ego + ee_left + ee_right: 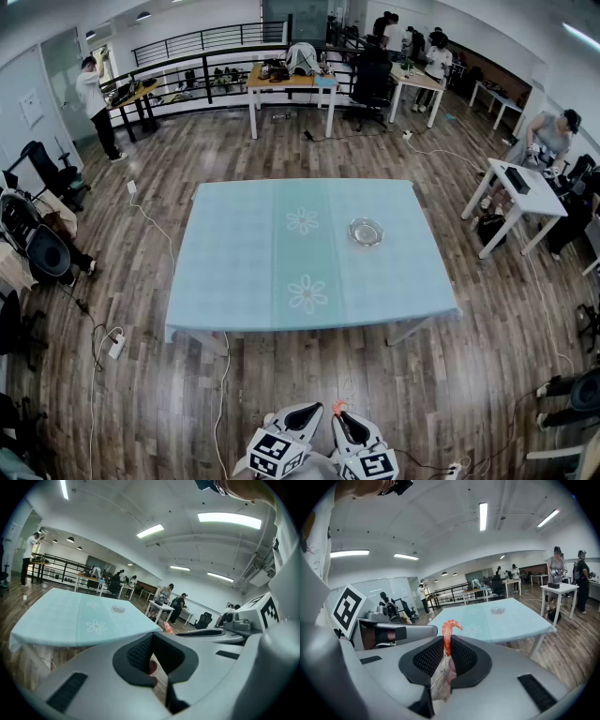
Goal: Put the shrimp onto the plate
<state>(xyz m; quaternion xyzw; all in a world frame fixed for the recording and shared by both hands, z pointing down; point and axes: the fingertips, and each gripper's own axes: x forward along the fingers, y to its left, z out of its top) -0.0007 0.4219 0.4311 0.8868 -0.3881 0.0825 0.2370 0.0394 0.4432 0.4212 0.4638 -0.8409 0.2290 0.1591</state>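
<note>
An orange shrimp (448, 633) sticks up from between the pads of my right gripper (446, 657), which is shut on it. In the head view its tip (337, 409) shows at the bottom edge, above the right gripper (349, 424). My left gripper (307, 416) is beside it, shut with nothing between its pads (152, 662). The small clear glass plate (366, 232) sits empty on the right half of the light blue tablecloth (244, 262), far ahead of both grippers. In the gripper views, the plate (498, 610) (118, 608) looks small and distant.
The table (309, 323) stands on a wooden floor with a strip of floor between its near edge and me. Cables and a power strip (116, 345) lie at the left. White desks (520, 202), chairs and several people stand around the room.
</note>
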